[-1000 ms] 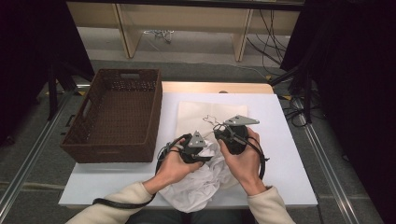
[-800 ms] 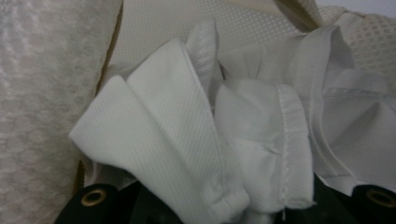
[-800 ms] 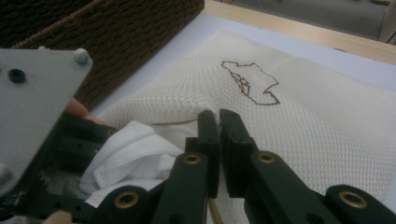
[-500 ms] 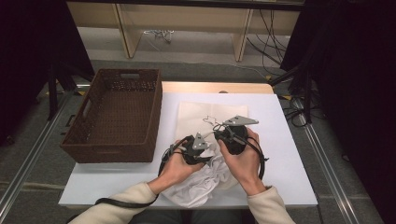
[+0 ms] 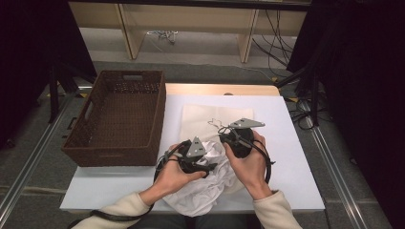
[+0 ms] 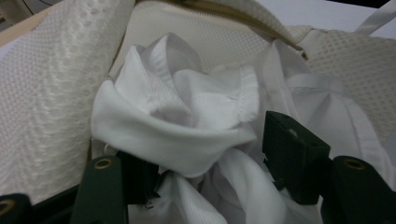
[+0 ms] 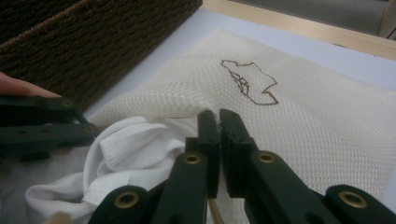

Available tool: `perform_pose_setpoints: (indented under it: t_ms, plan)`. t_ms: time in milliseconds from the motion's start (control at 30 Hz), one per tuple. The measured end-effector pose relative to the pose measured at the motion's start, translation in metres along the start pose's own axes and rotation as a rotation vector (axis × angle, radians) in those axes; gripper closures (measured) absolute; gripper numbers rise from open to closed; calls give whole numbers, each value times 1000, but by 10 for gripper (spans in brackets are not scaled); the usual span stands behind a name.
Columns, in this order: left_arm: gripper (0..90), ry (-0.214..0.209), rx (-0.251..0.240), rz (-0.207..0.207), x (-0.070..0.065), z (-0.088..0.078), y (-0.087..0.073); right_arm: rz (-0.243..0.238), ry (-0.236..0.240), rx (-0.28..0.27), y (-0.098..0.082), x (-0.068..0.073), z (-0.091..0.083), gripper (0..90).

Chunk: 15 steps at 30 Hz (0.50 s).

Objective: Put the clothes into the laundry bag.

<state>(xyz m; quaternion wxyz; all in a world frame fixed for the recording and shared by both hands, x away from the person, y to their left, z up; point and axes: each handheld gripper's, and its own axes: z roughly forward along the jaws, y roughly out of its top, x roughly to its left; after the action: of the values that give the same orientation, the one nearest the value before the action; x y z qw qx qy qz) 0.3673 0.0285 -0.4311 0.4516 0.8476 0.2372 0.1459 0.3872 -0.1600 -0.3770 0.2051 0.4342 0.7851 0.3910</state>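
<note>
A cream mesh bag lies flat on the white table, and a crumpled white garment spills from its near opening. In the left gripper view the garment bulges into the bag's mouth. My left gripper has just been opening; its jaws stand apart with cloth loose between them. My right gripper is shut on the bag's edge, beside the garment. From above, the left gripper and the right gripper sit close together over the opening.
A dark brown wicker basket stands on the table's left part, close to the bag; its wall shows in the right gripper view. A brown outline mark is stitched on the bag. Bare table lies to the right.
The left gripper's jaws have parted and let go of the white garment. That hand has shifted a little toward the bag. The right gripper has held still.
</note>
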Motion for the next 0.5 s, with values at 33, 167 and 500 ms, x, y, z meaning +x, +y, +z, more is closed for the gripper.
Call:
perform_pose_setpoints:
  t_ms: [33,167,500]
  plan:
    - [377,26,-14,31,0,-7,1,1,2,0,0,0,0,887]
    - [361,3,-60,1,-4,-29,3,20,10,14,0,0,0,887]
    - [212,24,-38,-23,1,-55,-10,21,3,11,0,3,0,887]
